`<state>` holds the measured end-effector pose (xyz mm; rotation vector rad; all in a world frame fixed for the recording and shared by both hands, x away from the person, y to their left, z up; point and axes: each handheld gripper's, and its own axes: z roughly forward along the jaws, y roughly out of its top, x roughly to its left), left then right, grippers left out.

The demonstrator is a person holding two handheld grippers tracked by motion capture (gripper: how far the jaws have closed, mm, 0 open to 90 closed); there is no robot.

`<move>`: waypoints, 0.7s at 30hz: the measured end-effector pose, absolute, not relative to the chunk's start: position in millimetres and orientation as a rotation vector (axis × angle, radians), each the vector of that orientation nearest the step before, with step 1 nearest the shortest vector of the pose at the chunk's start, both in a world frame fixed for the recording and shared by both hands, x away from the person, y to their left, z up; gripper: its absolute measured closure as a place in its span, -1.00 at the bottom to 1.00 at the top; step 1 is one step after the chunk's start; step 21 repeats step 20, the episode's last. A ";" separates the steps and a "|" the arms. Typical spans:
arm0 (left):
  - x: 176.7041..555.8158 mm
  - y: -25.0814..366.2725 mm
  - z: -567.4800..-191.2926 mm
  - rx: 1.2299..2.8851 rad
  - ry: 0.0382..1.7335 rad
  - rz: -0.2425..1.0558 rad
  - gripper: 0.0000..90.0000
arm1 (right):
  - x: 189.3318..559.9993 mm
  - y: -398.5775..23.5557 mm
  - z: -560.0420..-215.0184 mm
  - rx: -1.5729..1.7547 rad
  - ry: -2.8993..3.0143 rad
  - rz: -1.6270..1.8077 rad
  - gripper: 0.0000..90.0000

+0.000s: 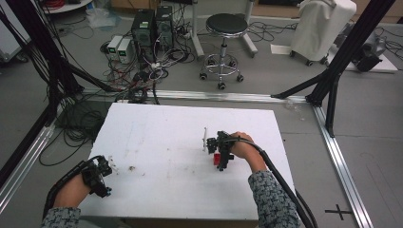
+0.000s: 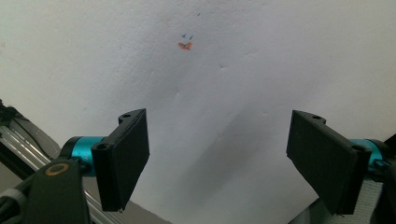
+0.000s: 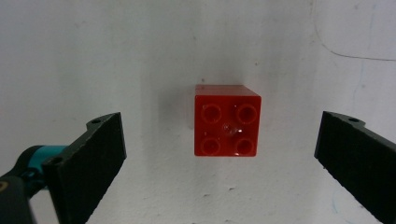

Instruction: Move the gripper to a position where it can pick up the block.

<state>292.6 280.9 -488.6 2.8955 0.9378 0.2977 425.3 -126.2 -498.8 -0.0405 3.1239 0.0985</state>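
Note:
A red four-stud brick (image 3: 227, 121) lies on the white table (image 3: 140, 46). My right gripper (image 3: 219, 163) hangs over it, open, with a black jaw on either side and neither touching it. From above, the brick (image 1: 216, 158) peeks out red beside that gripper (image 1: 222, 153), right of the table's middle. My left gripper (image 2: 219, 163) is open over bare white board near the table's front left corner, nothing between its jaws. In the high view it (image 1: 99, 175) sits at the table's left edge.
A small orange and blue mark (image 2: 186, 45) is on the board ahead of the left gripper. Behind the table (image 1: 157, 133) the floor holds tangled cables (image 1: 138, 80), computer boxes (image 1: 152, 26) and a black stool (image 1: 226, 28). Black frame legs (image 1: 332, 80) stand at the right.

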 end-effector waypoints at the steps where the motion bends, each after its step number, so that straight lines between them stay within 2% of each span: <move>1: 292.6 280.9 -488.8 2.896 0.938 0.297 -0.52 | 424.8 -125.7 -500.0 -0.021 3.126 0.084 -0.97; 13: 292.4 282.4 -489.0 2.892 0.943 0.289 -0.52 | 431.7 -122.2 -523.3 -0.016 3.143 0.045 -0.97; 21: 292.5 281.8 -489.0 2.895 0.941 0.295 -0.52 | 431.2 -121.9 -523.2 -0.006 3.143 0.046 -0.97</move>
